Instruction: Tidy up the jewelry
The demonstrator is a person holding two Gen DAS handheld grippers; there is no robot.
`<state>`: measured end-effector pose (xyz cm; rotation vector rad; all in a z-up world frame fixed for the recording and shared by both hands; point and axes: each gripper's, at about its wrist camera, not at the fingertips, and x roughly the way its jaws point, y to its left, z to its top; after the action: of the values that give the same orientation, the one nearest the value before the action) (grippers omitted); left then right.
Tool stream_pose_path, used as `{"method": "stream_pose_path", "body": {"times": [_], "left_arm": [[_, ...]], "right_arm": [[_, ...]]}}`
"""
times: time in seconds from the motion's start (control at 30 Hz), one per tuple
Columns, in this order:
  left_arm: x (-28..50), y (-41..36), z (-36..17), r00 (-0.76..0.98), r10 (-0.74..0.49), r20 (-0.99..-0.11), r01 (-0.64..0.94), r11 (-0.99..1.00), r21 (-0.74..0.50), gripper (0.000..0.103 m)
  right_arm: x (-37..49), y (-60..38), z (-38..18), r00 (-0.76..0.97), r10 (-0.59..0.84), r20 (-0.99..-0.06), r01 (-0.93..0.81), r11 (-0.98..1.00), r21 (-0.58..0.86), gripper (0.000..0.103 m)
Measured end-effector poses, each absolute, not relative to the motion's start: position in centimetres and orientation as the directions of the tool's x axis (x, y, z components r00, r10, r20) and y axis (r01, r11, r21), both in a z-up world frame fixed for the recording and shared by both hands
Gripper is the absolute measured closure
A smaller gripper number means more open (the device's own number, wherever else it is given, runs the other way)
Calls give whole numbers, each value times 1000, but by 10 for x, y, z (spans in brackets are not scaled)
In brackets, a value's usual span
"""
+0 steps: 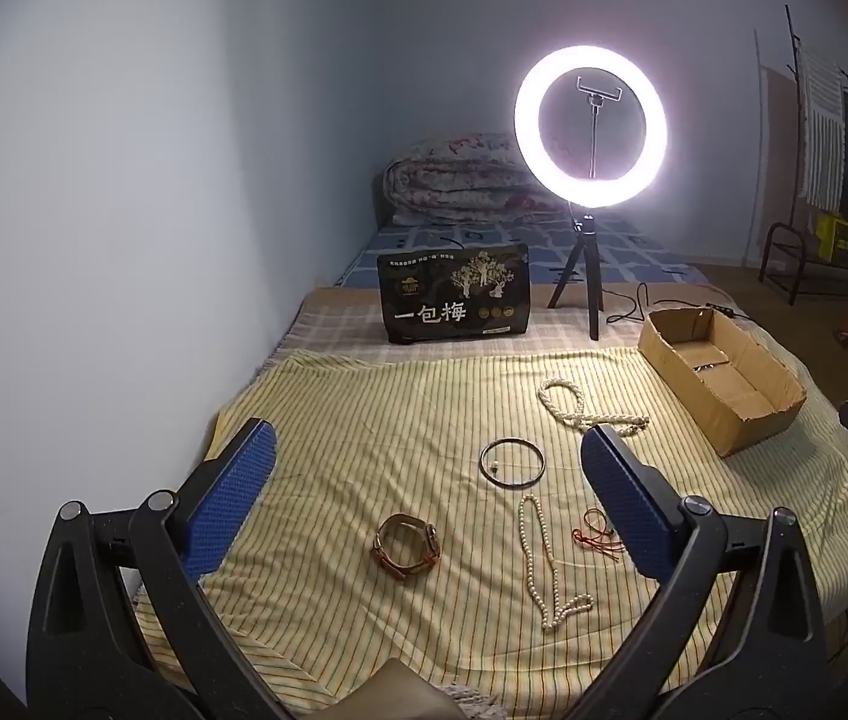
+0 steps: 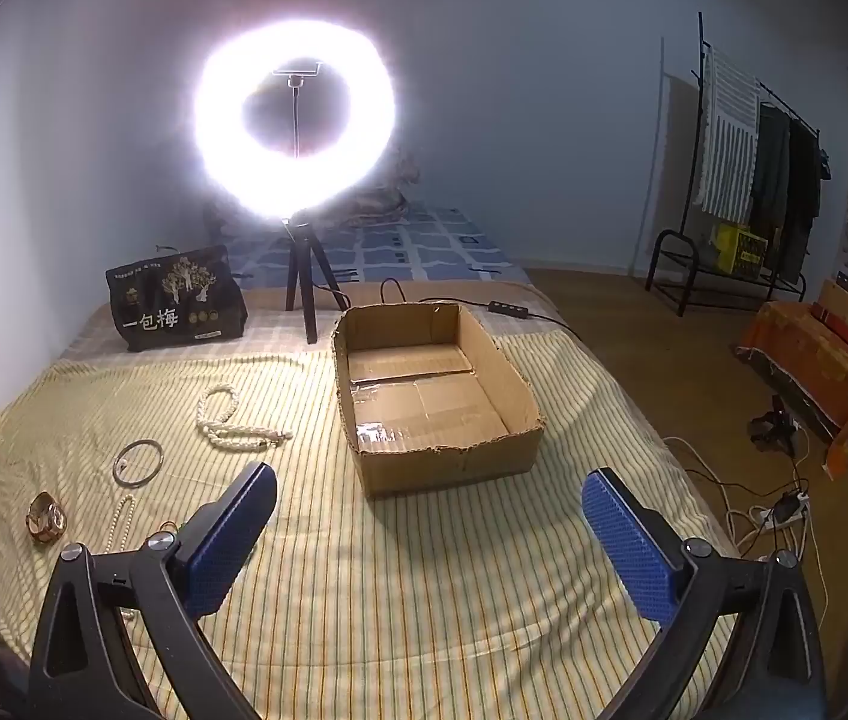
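Jewelry lies on a yellow striped sheet (image 1: 363,420): a brown leather watch (image 1: 405,546), a thin pearl strand (image 1: 535,558), a dark metal bangle (image 1: 512,462), a thick twisted pearl necklace (image 1: 580,411) and a red cord piece (image 1: 595,531). An open cardboard box (image 1: 724,384) sits at the right, holding nothing that I can see. My left gripper (image 1: 430,462) is open and empty above the watch and bangle. My right gripper (image 2: 430,498) is open and empty just in front of the box (image 2: 442,462). The necklace (image 2: 231,420), bangle (image 2: 138,462) and watch (image 2: 45,519) lie to its left.
A lit ring light on a tripod (image 1: 590,120) and a black snack bag (image 1: 454,294) stand at the back of the bed. A folded quilt (image 1: 460,180) lies behind. A wall runs along the left. Cables (image 2: 772,516) and a clothes rack (image 2: 742,180) are on the floor right.
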<state>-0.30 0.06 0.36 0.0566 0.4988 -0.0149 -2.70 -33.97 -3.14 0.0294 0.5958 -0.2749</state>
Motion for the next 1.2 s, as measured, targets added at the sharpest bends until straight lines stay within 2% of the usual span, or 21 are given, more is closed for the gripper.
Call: {"method": "stream_pose_path", "body": {"times": [1.2], "left_arm": [[1,8,13,881,9,-472,13,999,42,0]], "right_arm": [[-25,-336,-35,790,-232,-568,254,966,-41,0]]}}
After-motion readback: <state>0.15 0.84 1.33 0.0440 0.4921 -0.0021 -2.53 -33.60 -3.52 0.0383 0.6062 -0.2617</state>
